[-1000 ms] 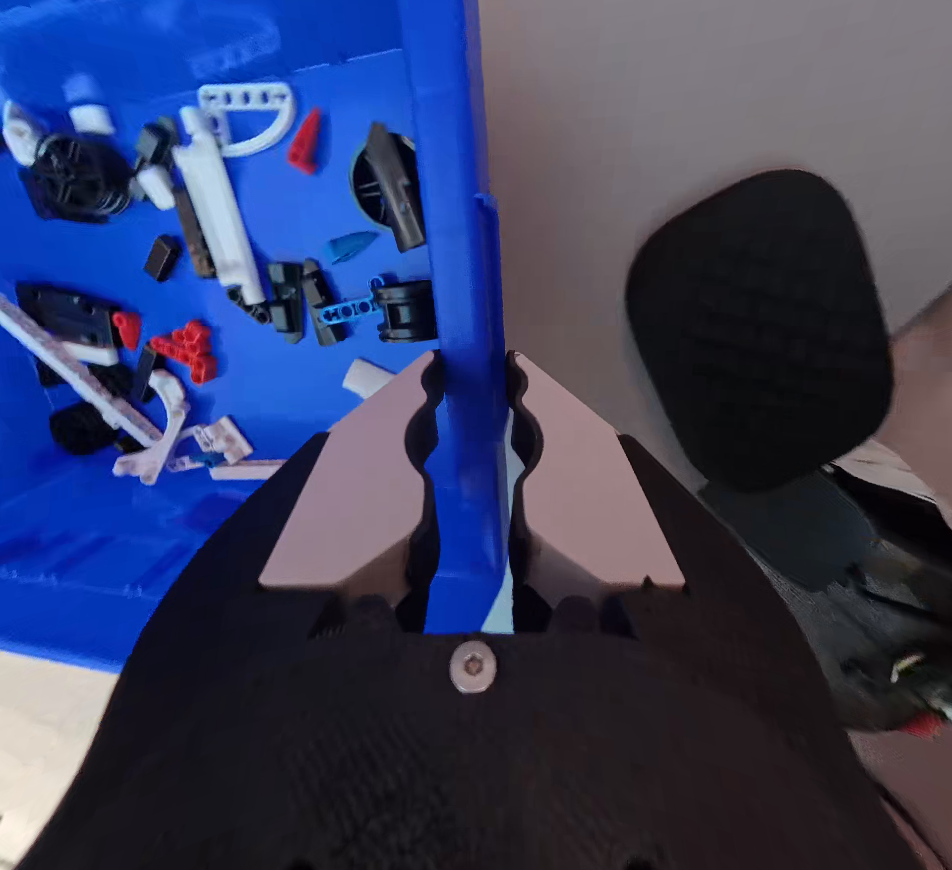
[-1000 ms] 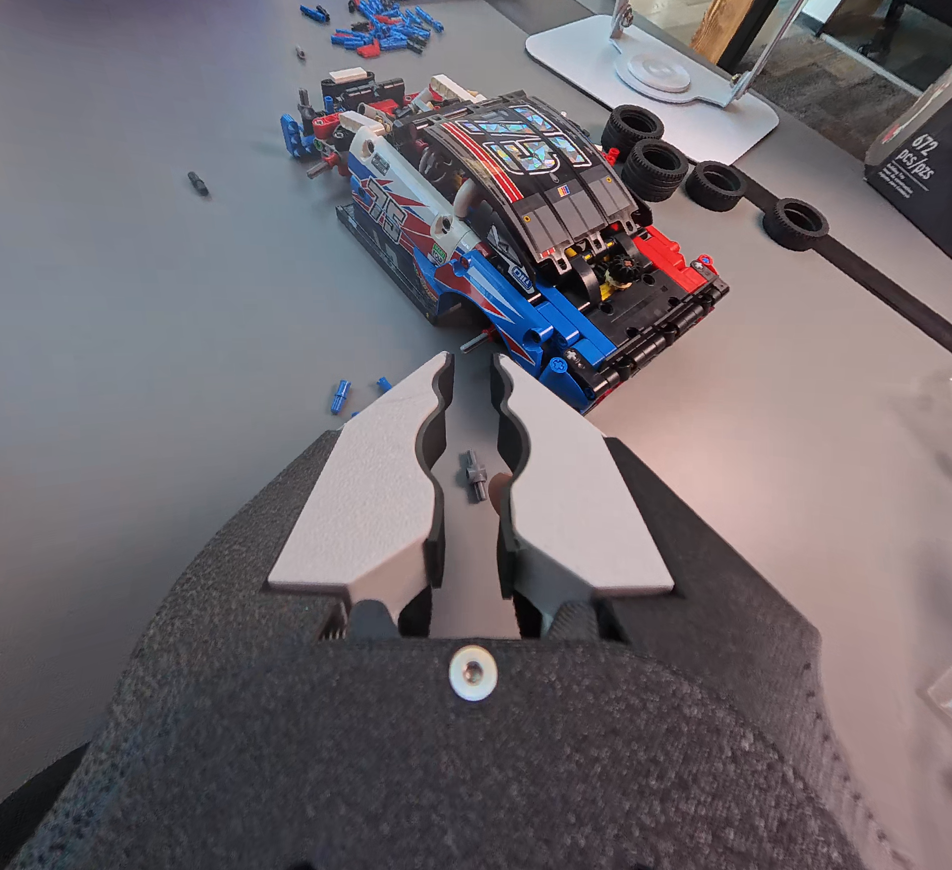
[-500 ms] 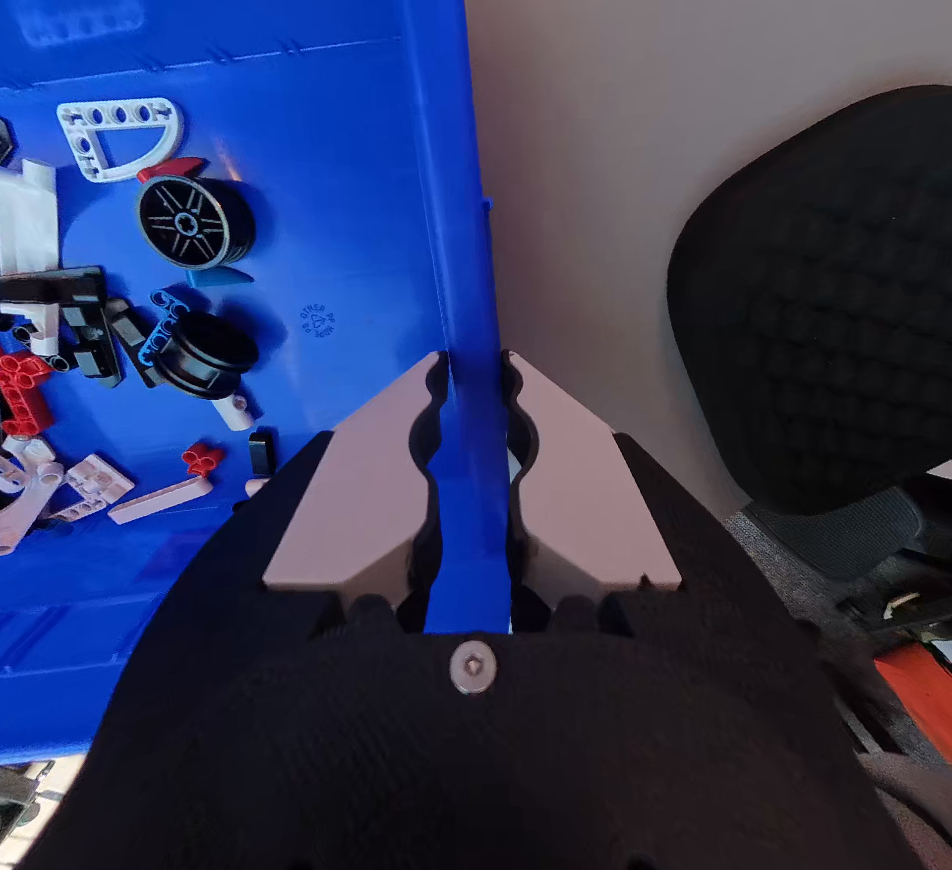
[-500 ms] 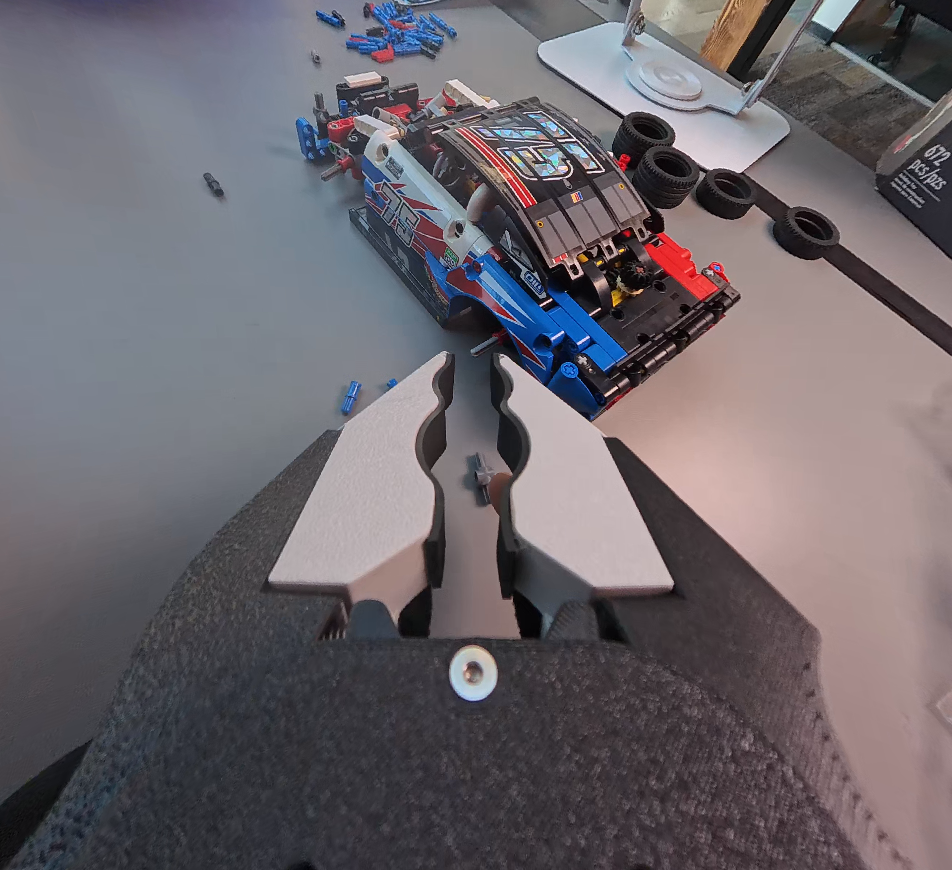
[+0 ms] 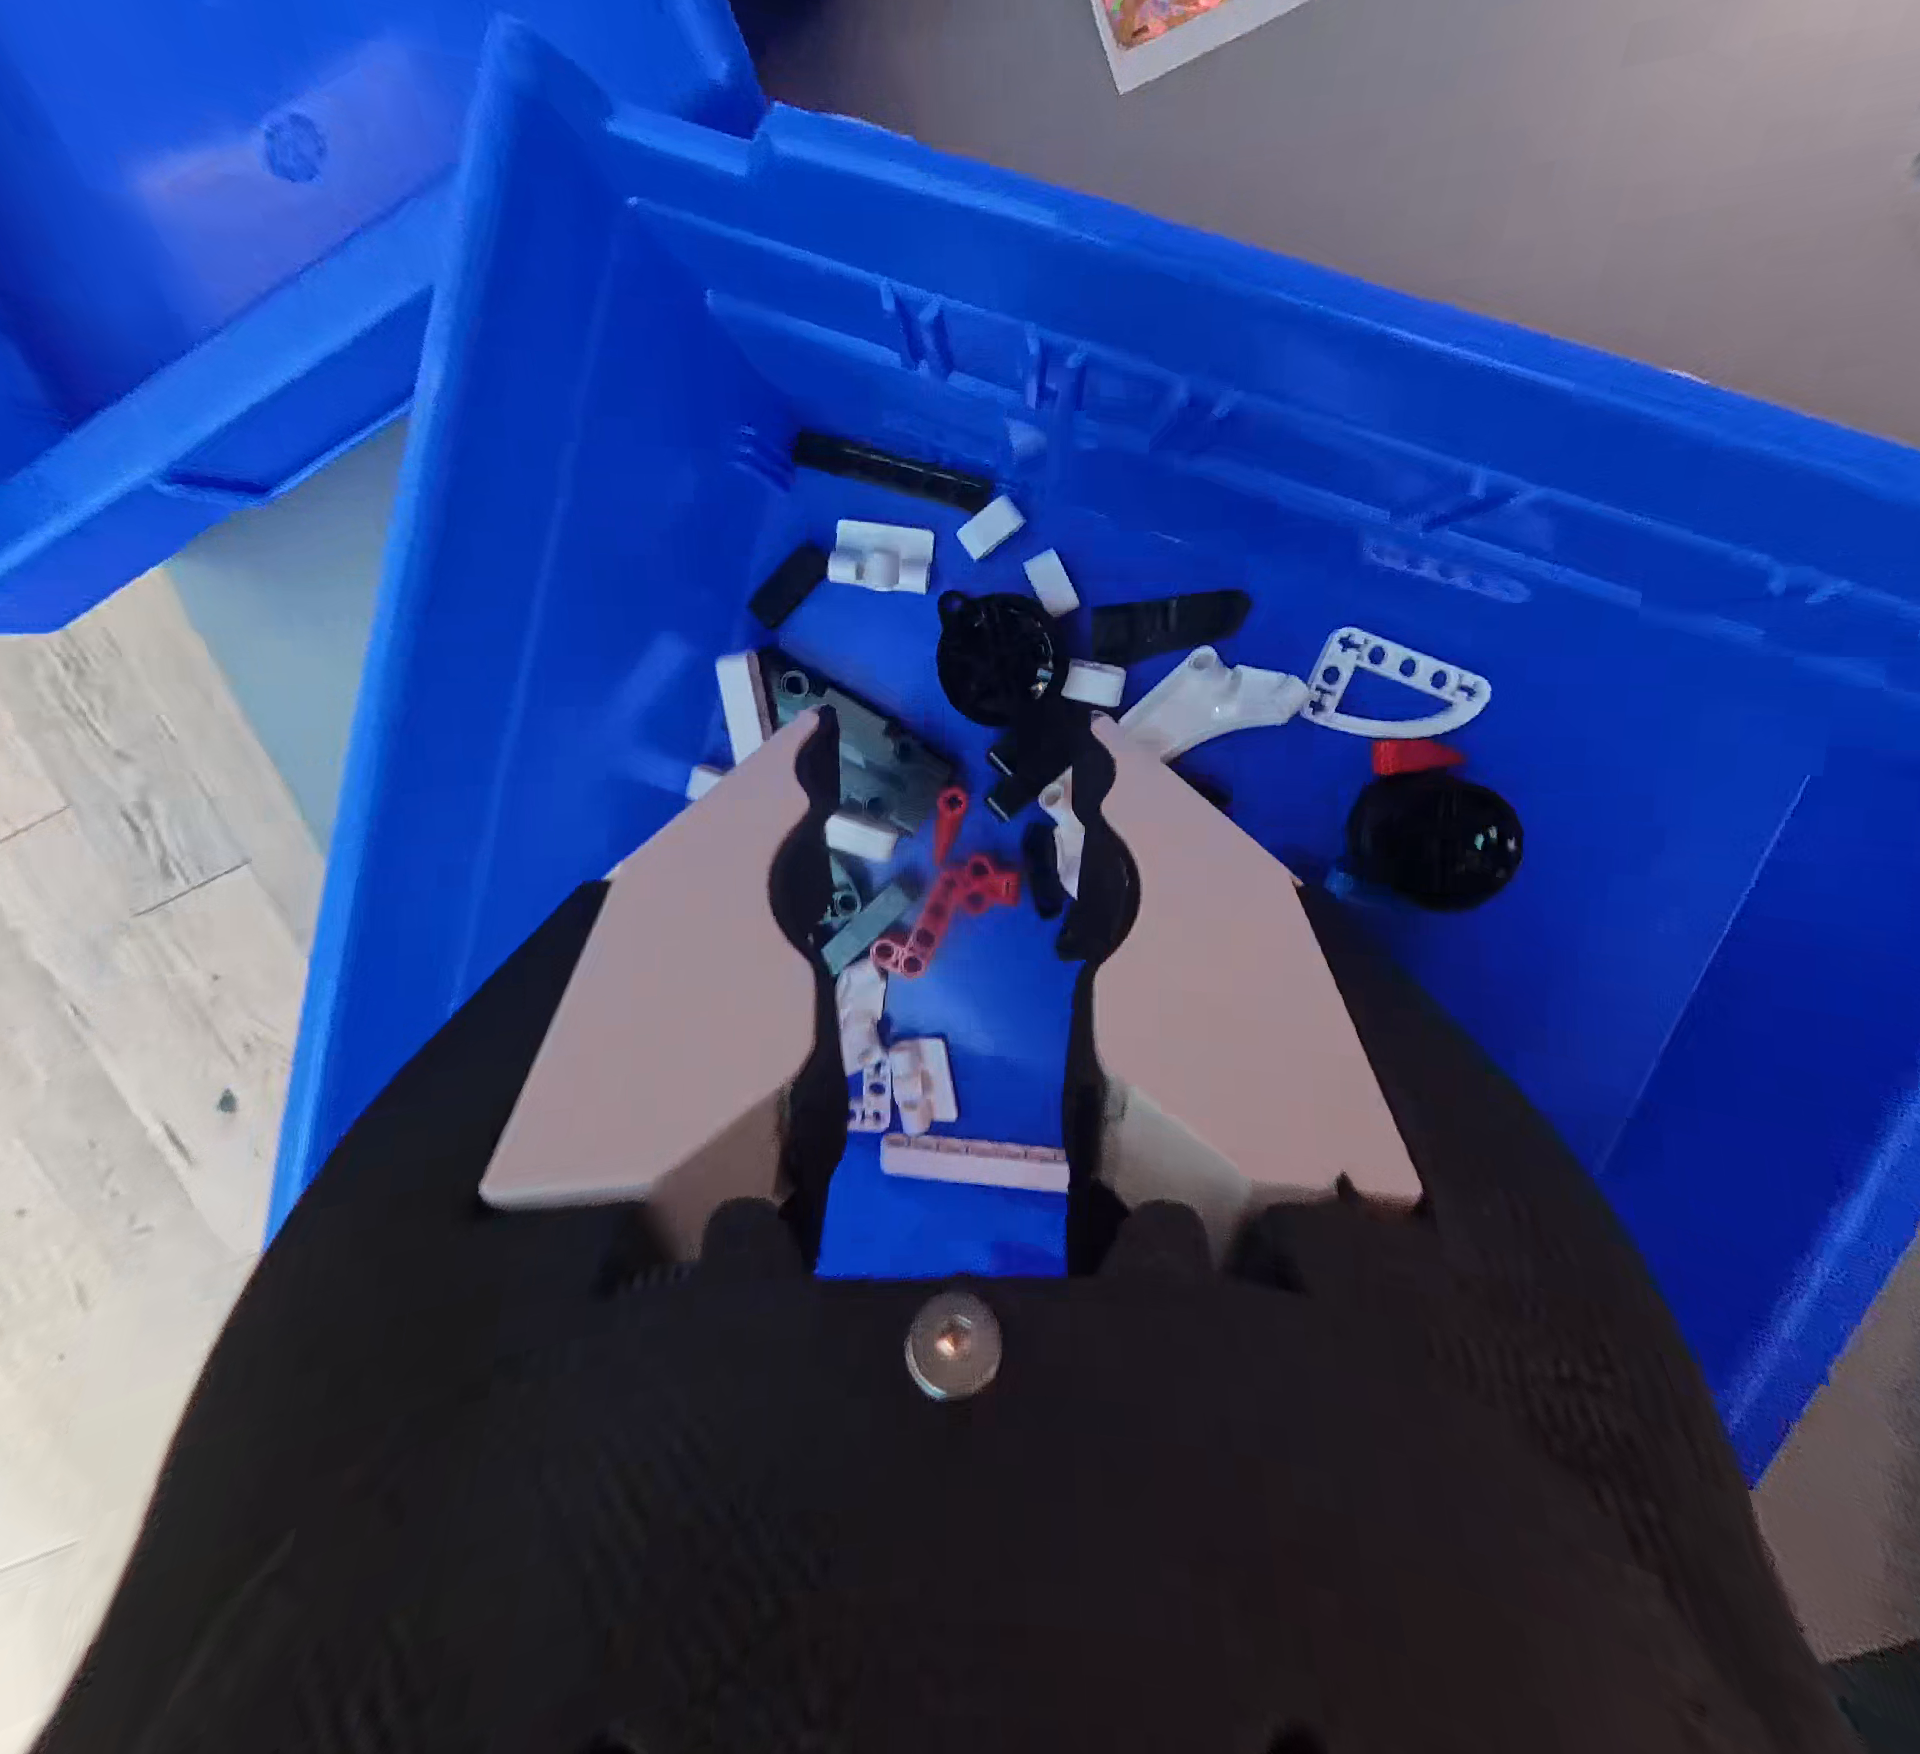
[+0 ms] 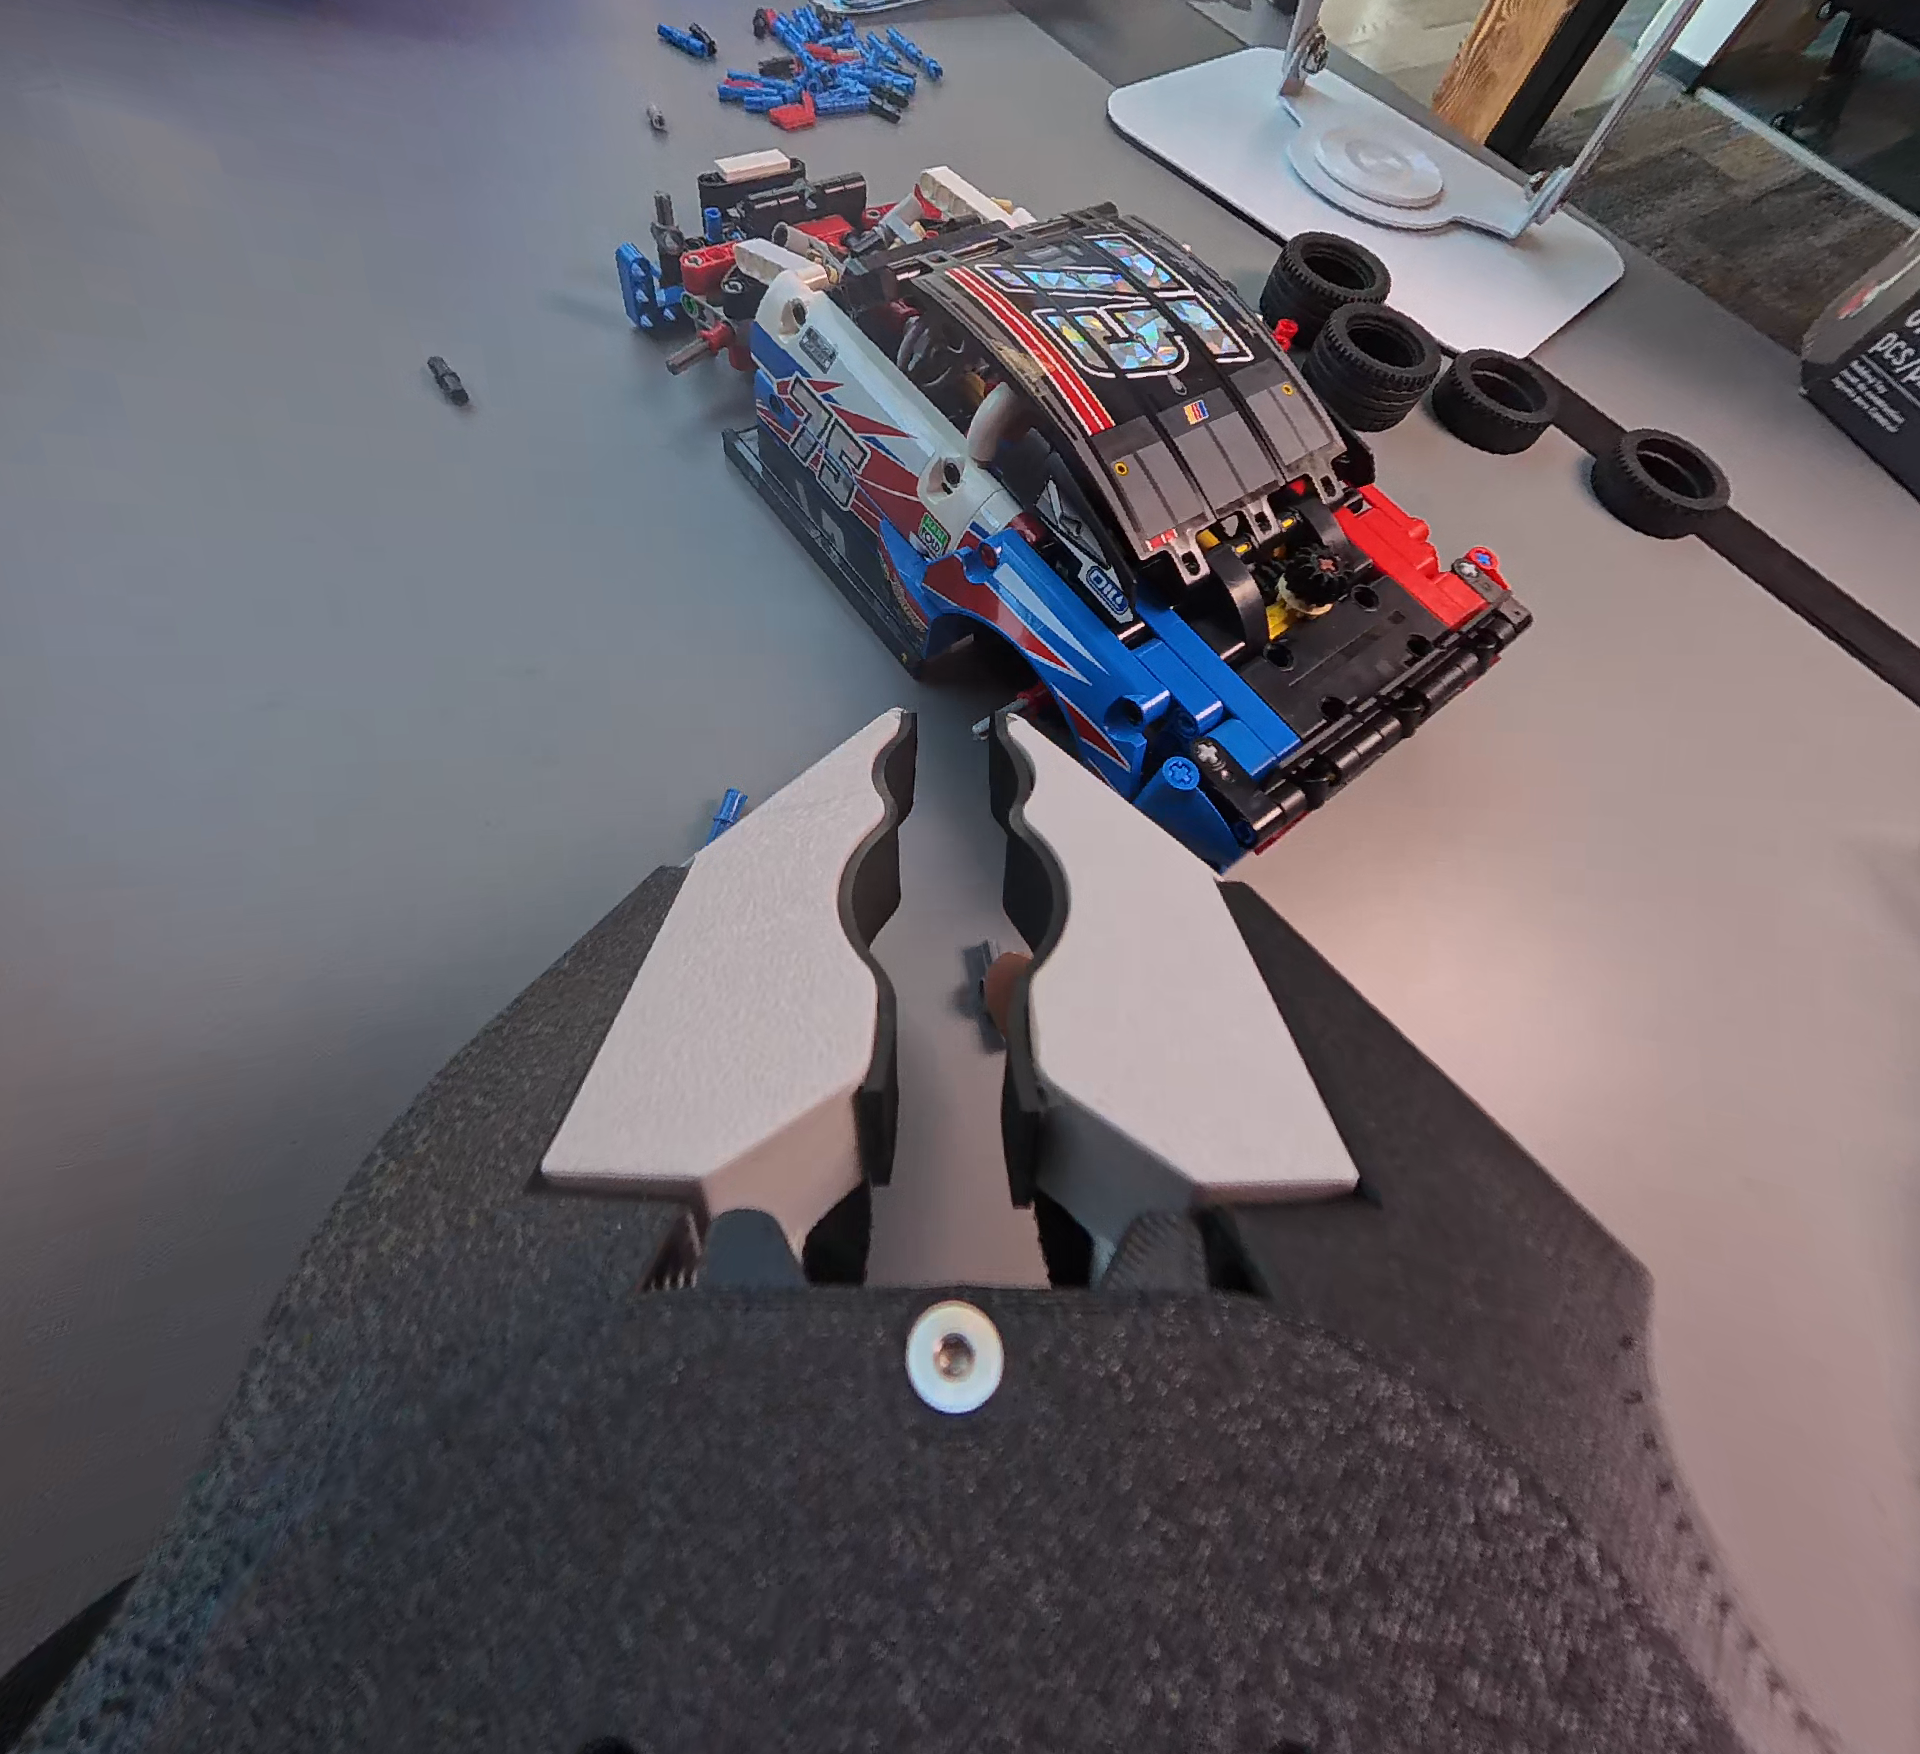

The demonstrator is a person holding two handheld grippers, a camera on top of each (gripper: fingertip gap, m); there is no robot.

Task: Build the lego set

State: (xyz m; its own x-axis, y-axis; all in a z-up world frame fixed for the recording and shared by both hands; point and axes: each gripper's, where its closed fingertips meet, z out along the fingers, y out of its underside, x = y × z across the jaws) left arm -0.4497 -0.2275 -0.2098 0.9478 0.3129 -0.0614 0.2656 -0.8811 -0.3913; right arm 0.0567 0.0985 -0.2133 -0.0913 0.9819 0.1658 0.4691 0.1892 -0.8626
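The left gripper (image 5: 956, 748) hangs spread and empty over the loose white, black and red lego pieces (image 5: 940, 909) low in the blue plastic bin (image 5: 540, 478); closing there could pinch several at once. The right gripper (image 6: 951, 728), slightly parted, holds nothing; a small dark pin (image 6: 980, 987) beside its inner face could drop. The half-built lego race car (image 6: 1049, 478) sits centre frame.

Half-built car (image 6: 1081, 478), loose bin pieces (image 5: 935, 904)
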